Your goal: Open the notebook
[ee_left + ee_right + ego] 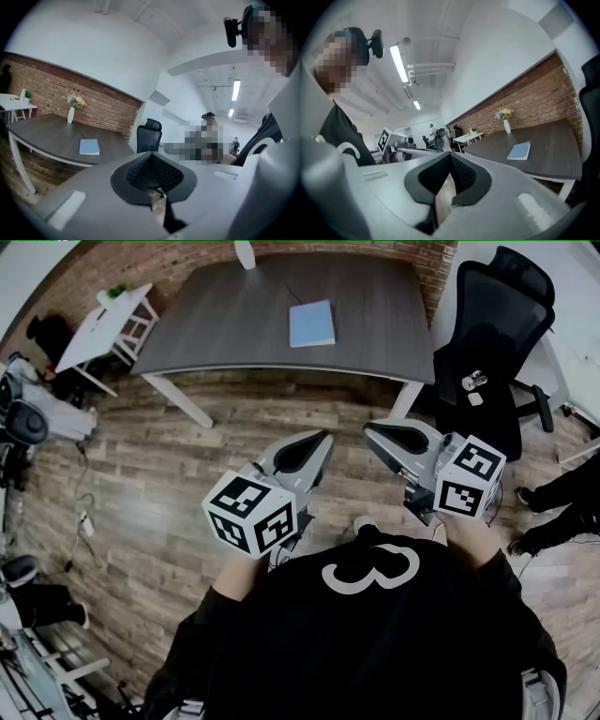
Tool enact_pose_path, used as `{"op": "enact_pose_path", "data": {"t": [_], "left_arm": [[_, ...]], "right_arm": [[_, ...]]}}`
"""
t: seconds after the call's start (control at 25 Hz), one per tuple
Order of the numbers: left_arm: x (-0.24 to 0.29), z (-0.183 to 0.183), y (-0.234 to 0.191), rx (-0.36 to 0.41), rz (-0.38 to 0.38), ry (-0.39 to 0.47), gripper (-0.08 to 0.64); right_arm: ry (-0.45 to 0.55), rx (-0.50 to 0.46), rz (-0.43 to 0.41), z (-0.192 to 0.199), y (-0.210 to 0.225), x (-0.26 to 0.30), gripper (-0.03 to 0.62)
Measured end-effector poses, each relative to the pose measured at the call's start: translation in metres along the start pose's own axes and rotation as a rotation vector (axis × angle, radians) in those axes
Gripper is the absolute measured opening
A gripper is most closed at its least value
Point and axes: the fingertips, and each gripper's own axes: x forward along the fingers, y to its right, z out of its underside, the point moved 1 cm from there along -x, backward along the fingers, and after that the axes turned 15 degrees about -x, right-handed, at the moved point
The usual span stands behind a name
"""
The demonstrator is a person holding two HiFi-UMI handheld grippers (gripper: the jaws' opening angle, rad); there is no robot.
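A light blue notebook (311, 323) lies closed on the dark grey table (216, 334), toward its right half. It shows small and far off in the left gripper view (89, 146) and in the right gripper view (519, 151). Both grippers are held close to the person's chest, over the wooden floor and well short of the table. My left gripper (325, 435) points toward the table with its jaws together and nothing between them (151, 154). Just to its right, my right gripper (368, 427) is also shut and empty (450, 153).
A black office chair (492, 343) stands at the table's right end. A white vase (245, 254) stands at the table's far edge by the brick wall. A small white side table (103, 329) is at the far left. Another person's legs (562, 502) are at the right edge.
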Motion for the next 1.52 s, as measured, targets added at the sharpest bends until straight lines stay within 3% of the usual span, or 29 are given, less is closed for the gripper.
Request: {"op": "enact_pose_path", "data": {"t": [0.24,0.6,0.76,1.2,1.52], "left_arm": [[-0.008,-0.004,-0.007,0.001,-0.016,0.002,0.015],[0.009,-0.001,-0.032,-0.029,-0.056,-0.008,0.015],[0.027,-0.006,-0.046,-0.041,-0.073,-0.026,0.015],[0.123,-0.031,-0.118,-0.079,-0.126,-0.125,0.015],[0.189,-0.062,-0.168,-0.113,-0.139,-0.146,0.015]], "right_arm": [[-0.032,-0.080,0.041,-0.001,0.001,0.005,0.002],[-0.051,-0.048,0.074,0.012,0.038,0.011,0.002],[-0.046,-0.031,0.048,0.014,0.058,0.021,0.002],[-0.044,0.080,0.000,0.034,0.177,0.064,0.002],[-0.085,0.119,0.003,0.041,0.259,0.087,0.002]]}}
